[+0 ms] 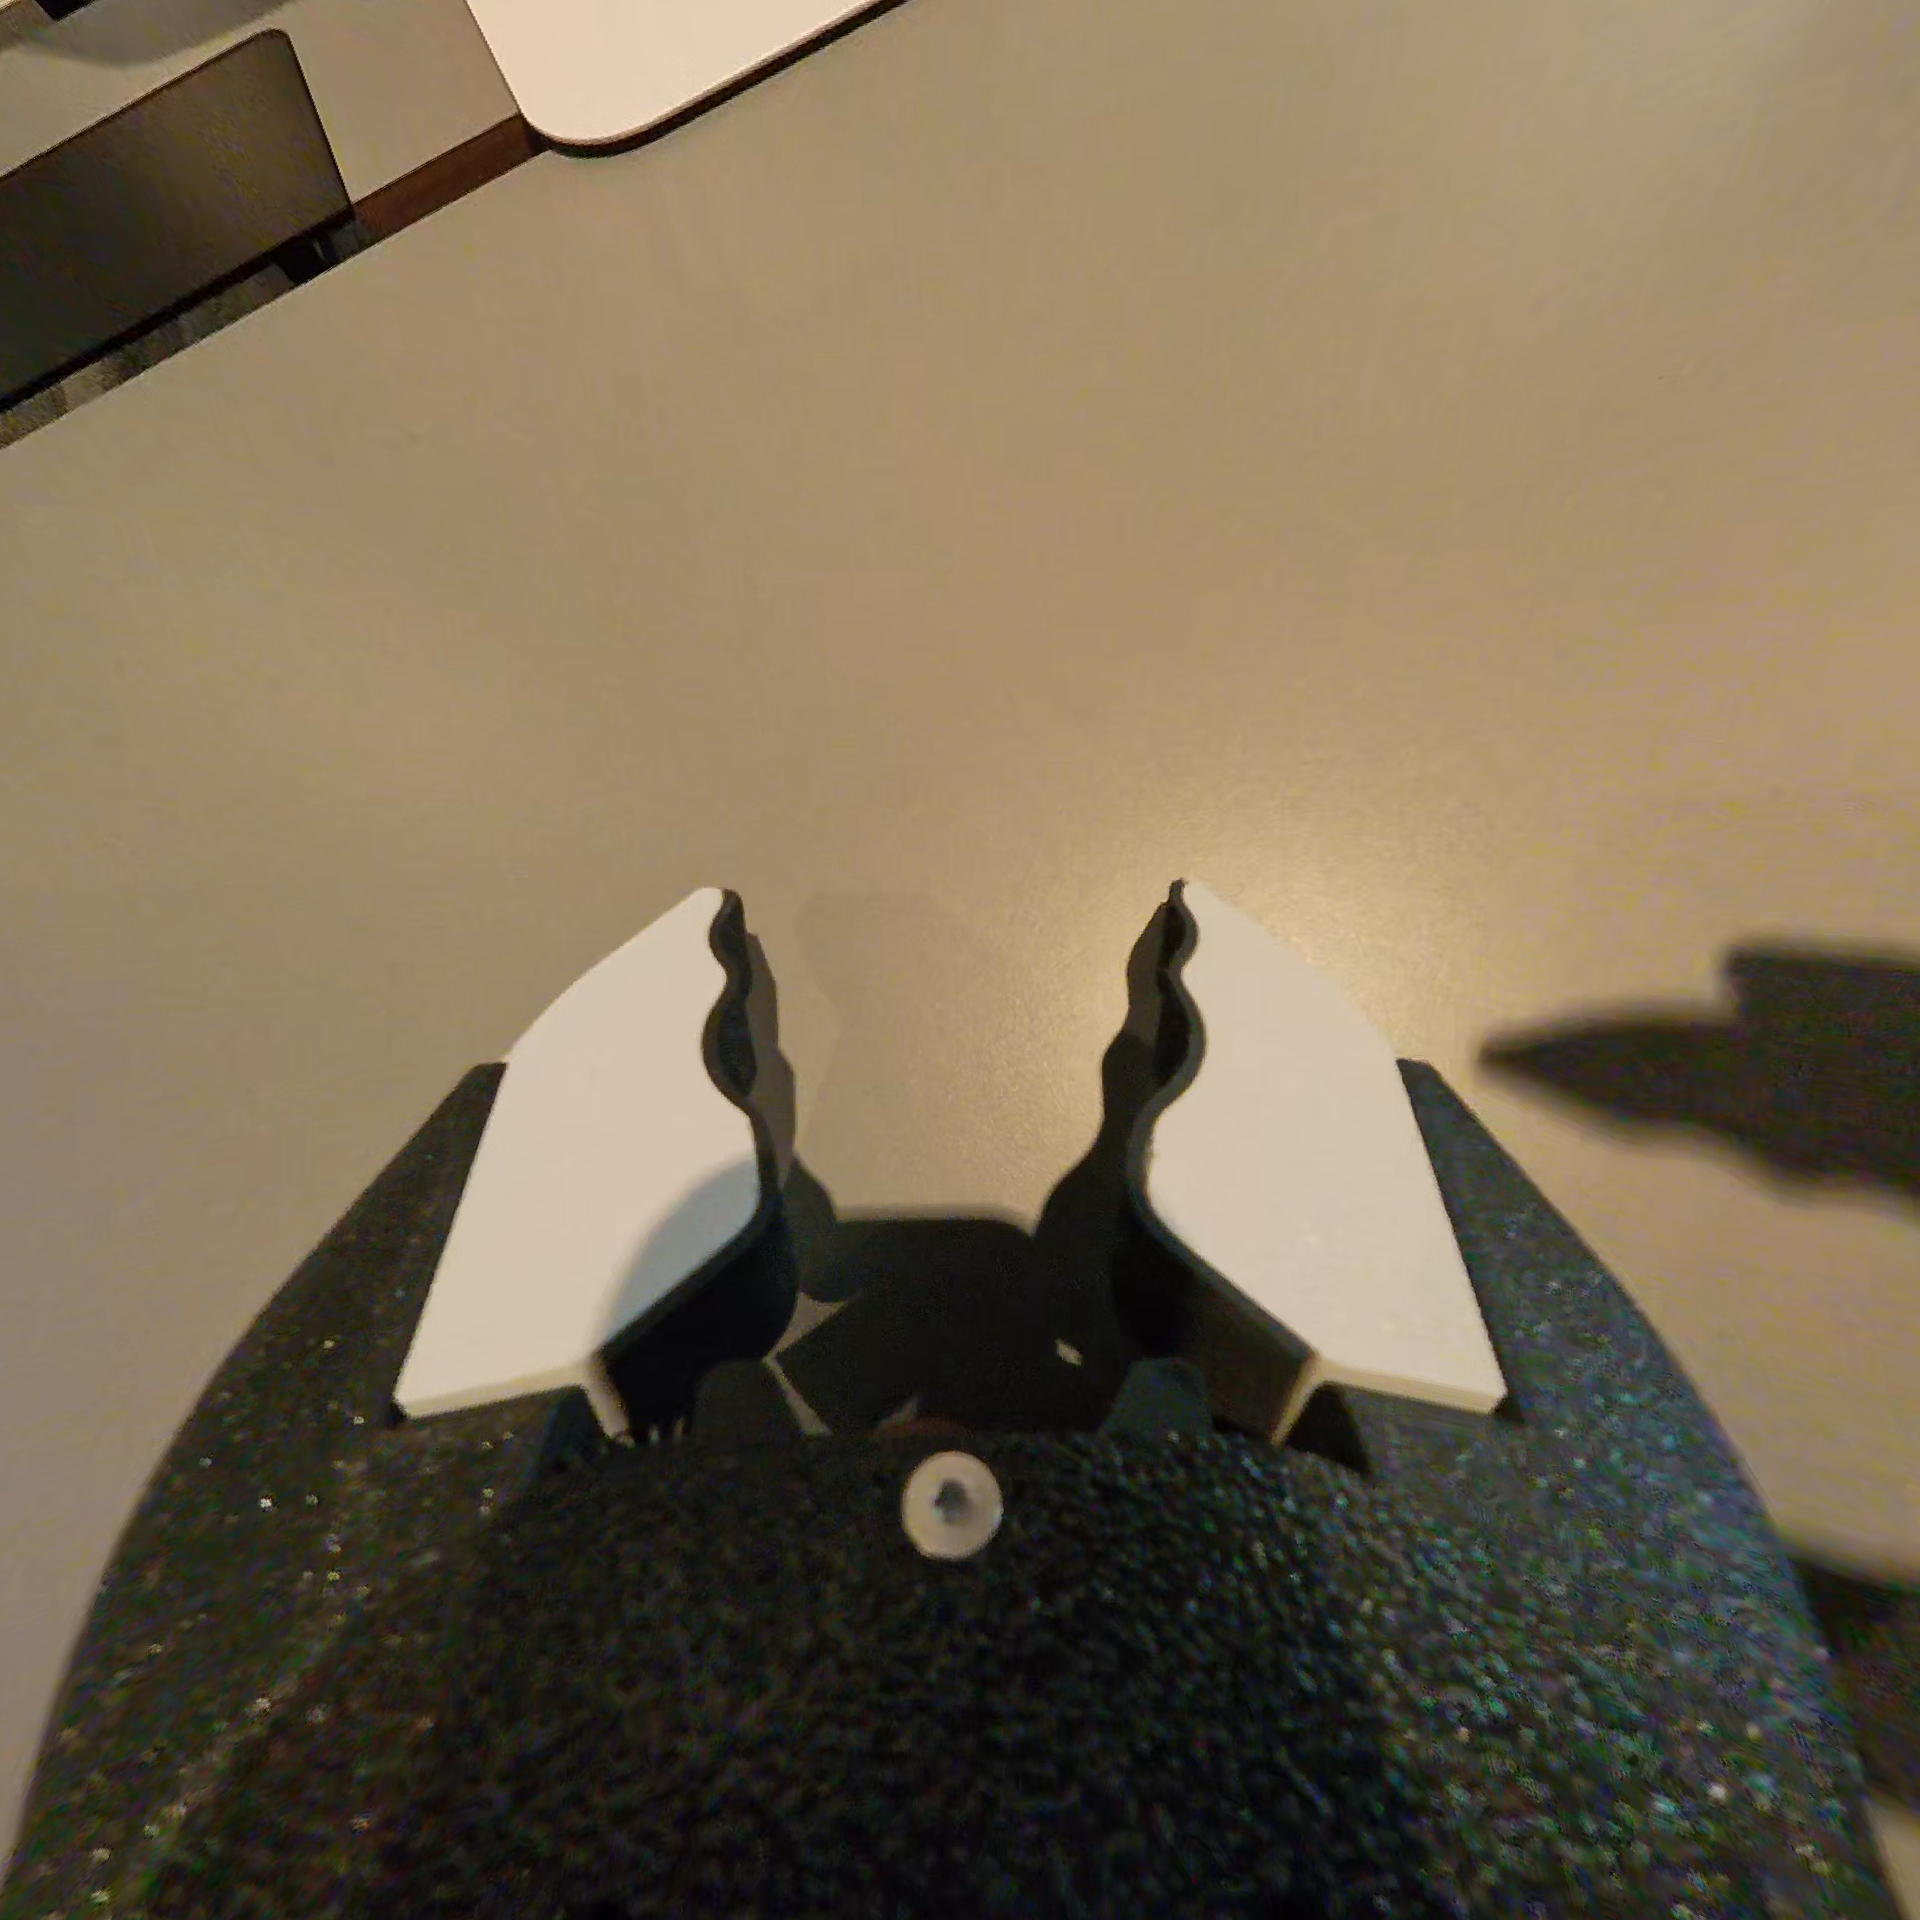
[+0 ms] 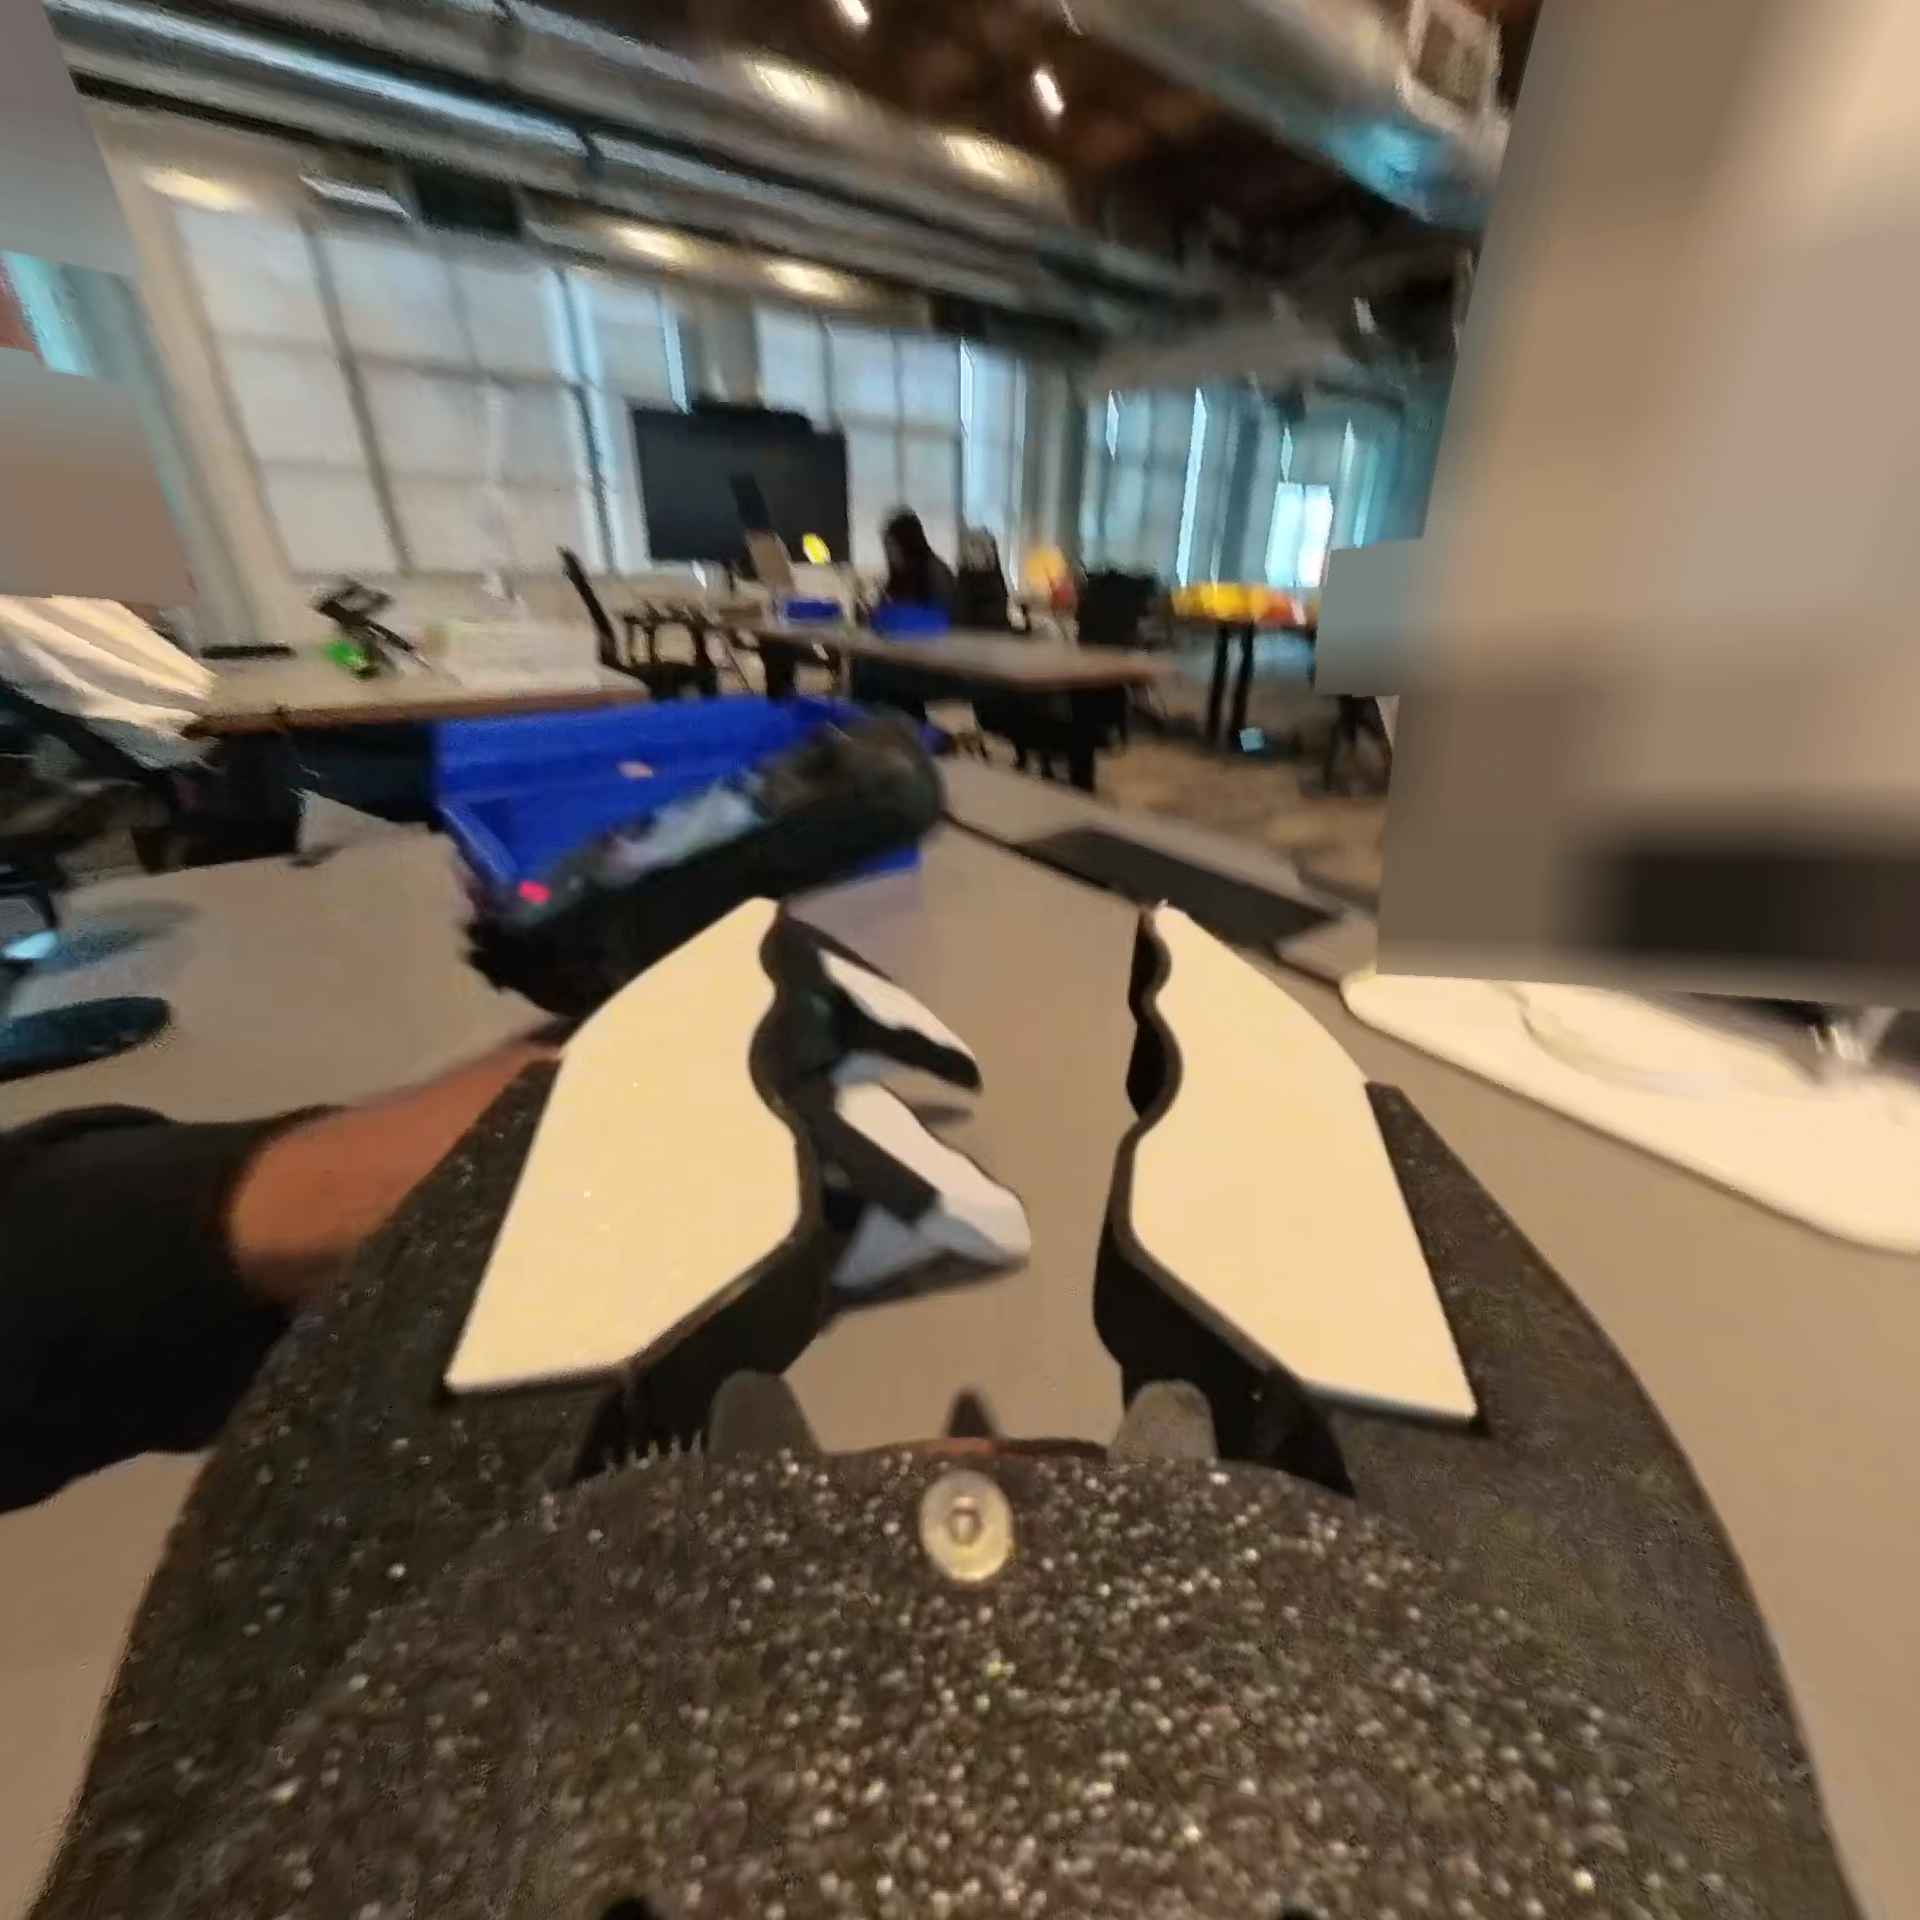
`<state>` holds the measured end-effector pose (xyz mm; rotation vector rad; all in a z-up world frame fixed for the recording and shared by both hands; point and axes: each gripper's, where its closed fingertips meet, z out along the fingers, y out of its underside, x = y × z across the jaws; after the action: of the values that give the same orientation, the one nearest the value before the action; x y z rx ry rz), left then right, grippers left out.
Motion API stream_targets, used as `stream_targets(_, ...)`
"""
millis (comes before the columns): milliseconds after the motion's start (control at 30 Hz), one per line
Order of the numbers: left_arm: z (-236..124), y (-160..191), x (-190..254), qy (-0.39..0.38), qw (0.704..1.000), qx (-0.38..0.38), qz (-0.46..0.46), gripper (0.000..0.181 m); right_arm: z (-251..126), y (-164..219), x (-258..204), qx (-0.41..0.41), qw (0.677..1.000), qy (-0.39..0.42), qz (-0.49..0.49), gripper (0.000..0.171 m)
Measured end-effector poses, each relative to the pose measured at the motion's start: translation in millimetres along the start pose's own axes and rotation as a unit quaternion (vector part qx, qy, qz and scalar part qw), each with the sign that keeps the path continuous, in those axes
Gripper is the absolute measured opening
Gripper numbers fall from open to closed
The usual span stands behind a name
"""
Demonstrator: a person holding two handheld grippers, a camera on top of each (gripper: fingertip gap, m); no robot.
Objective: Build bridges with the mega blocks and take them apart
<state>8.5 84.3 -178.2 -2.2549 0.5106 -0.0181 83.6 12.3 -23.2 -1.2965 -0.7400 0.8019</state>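
We see no blocks; a blue bin [image 2: 665, 769] lies at eleven o'clock from our released right hand-held gripper [image 2: 961, 914], the released left hand-held gripper [image 1: 956, 894] nearer it over bare bench [image 1: 1039, 520].

Bare tabletop [image 1: 1039, 520] ahead of left gripper [image 1: 958, 894], jaws spread with nothing between; only obstacles there a white board [image 1: 665, 62] and dark chair [image 1: 156, 208] past the far-left edge. Right gripper [image 2: 961, 914] also spread, but left gripper [image 2: 914, 1122] sits directly ahead in the gap, close, with the gloved hand [image 2: 135, 1278] holding it on the left. Blue bin [image 2: 582, 779] beyond that. White pad [image 2: 1662, 1091] on the right. Clear lane centre-right.
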Motion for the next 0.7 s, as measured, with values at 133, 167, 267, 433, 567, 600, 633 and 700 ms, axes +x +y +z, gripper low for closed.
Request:
stream_targets(133,-0.3,-0.4,-0.3,-0.004,1.0,0.002,0.001,0.075,9.5,-39.4,-74.4,0.079,0.992,-0.077,-0.065,0.057)
stream_targets(167,-0.4,-0.4,-0.4,-0.005,1.0,0.003,0.002,0.075,13.1,-45.8,-91.6,0.091,0.988,-0.093,-0.081,0.058)
stream_targets(267,-1.0,-1.0,-0.7,-0.01,1.0,0.005,0.005,0.075,32.4,-48.3,-123.3,0.083,0.983,-0.115,-0.121,0.061)
stream_targets(433,-1.9,-1.5,-1.6,-0.018,1.0,0.008,0.007,0.076,62.3,-25.9,-132.4,0.02,0.984,-0.135,-0.115,0.071)
stream_targets(567,-1.3,0.2,-5.8,-0.029,1.0,0.0,-0.004,0.083,68.6,-15.9,-130.9,-0.008,0.981,-0.126,-0.149,0.073)
stream_targets(600,-1.2,0.3,-6.2,-0.032,0.999,-0.003,-0.005,0.084,68.1,-16.0,-131.5,-0.008,0.979,-0.123,-0.163,0.073)
stream_targets(633,-1.2,0.6,-6.2,-0.033,0.999,-0.005,-0.005,0.085,67.7,-16.0,-132.4,-0.007,0.977,-0.12,-0.177,0.073)
stream_targets(700,-1.2,1.6,-7.2,-0.039,0.999,-0.012,-0.008,0.087,67.4,-15.1,-134.7,-0.008,0.972,-0.117,-0.202,0.073)
